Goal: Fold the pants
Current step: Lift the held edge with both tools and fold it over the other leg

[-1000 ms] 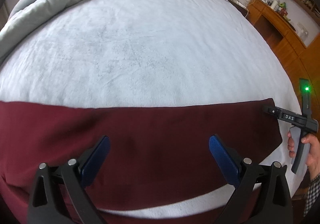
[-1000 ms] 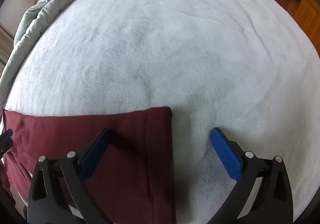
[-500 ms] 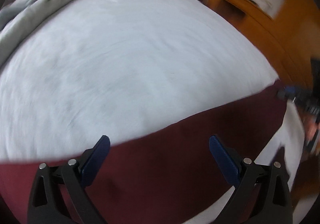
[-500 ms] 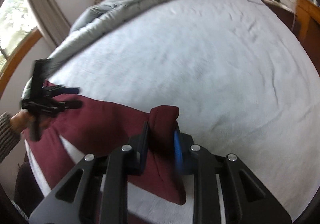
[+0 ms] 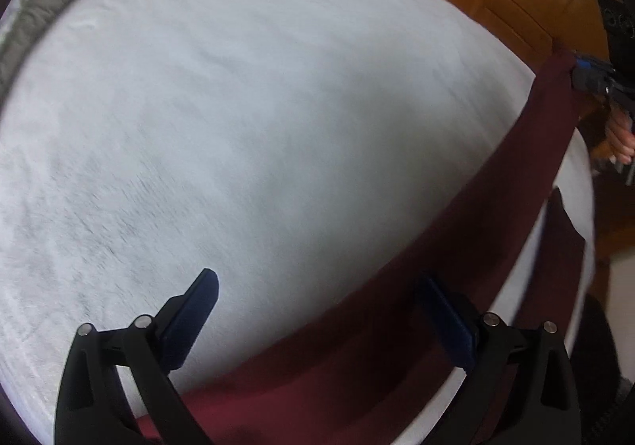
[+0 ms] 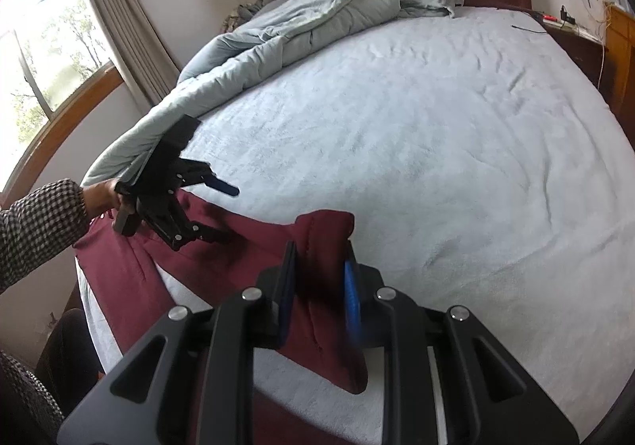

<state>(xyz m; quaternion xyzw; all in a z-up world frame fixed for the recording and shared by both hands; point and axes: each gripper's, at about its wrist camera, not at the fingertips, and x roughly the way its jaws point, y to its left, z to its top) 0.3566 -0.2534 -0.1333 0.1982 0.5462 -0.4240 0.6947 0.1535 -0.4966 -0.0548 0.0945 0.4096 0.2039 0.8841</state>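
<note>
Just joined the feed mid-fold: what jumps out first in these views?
The dark red pants stretch along the near edge of the white bed, one end bunched and pinched in the right tool. The left tool hovers open over the other end, and a grey duvet is heaped by the headboard.

Left wrist view blurred throughout; pants cut off at bottom edge; right gripper cut off at right edge.
</note>
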